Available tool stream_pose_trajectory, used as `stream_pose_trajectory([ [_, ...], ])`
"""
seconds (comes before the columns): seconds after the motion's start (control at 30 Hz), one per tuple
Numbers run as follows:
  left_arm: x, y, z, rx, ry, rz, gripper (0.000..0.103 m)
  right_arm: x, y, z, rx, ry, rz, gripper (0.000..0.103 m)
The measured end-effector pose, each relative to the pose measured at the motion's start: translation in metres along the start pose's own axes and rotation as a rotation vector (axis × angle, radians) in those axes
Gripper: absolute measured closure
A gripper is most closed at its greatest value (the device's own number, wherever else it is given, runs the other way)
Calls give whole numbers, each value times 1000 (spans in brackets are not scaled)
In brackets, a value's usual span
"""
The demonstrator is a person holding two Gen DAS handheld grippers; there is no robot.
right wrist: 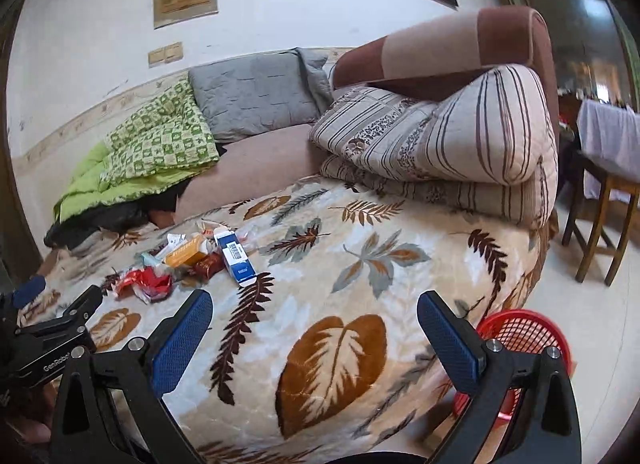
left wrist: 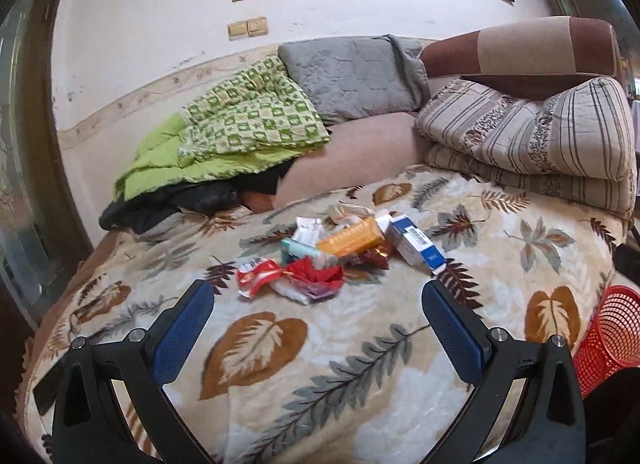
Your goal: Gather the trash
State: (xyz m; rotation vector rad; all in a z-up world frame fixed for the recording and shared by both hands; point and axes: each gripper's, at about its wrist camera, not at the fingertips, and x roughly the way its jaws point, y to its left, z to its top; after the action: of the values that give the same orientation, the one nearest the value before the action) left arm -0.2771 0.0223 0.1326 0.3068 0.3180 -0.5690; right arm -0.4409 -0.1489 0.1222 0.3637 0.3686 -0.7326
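Both hand-held grippers gape empty; red basket (right wrist: 520, 334) beside leaf blanket (right wrist: 360, 264).

Surface: I see a bed (left wrist: 360, 364) under a cream leaf-print blanket (right wrist: 360, 276).
Trash pile: sits mid-bed, pieces touching: red wrapper (left wrist: 276, 270), orange box (left wrist: 352, 240), blue-white box (left wrist: 418, 244), teal tube (left wrist: 298, 250), white crumpled packets (left wrist: 308, 228).
Far side: folded striped quilt (left wrist: 532, 136) stacked on the blanket; green checked quilt (left wrist: 240, 120) over something black (left wrist: 168, 204) at the wall side; grey pillow (left wrist: 352, 76) behind.
Floor: pale tiles (right wrist: 592, 328); red mesh basket (right wrist: 520, 340) stands just beside the bed edge.
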Motion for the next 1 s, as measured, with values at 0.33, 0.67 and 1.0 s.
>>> stream_pose_trajectory([
  [0.33, 6, -3, 0, 5, 37, 0, 0, 10, 7, -7, -16, 47, -4, 0],
  [0.67, 5, -13, -1, 37, 42, -3, 0, 10, -8, -4, 43, 54, -11, 0],
  [1.0, -11, -3, 3, -4, 17, -10, 0, -1, 3, -5, -11, 13, -16, 0],
])
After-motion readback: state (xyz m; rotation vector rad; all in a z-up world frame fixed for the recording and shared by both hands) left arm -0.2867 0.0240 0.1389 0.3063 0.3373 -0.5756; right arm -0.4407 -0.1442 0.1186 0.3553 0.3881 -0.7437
